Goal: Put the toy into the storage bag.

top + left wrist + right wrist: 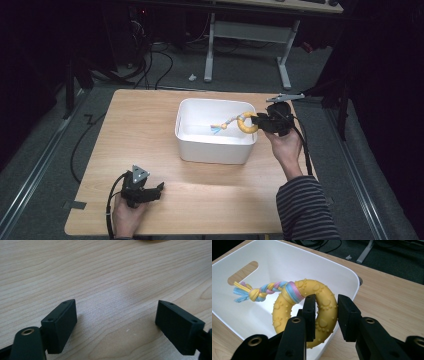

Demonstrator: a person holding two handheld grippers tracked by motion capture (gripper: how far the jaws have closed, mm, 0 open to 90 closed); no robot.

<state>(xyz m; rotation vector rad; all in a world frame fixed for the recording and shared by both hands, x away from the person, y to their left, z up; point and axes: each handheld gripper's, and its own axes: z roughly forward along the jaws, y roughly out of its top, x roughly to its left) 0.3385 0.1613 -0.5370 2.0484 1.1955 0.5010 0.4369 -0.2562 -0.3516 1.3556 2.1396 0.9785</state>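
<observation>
Yellow rubber ring toy [322,307] with its braided rope tail [262,291] is clamped in the right gripper [260,120], hanging over the white bin [200,150] at its 3 o'clock rim, probably so it drops straight in. Left gripper [156,191] sits released and idle at the table's [140,125] 7 o'clock.

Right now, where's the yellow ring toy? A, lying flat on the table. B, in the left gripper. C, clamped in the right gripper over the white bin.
C: the right gripper pinches the yellow ring toy above the white bin.
</observation>
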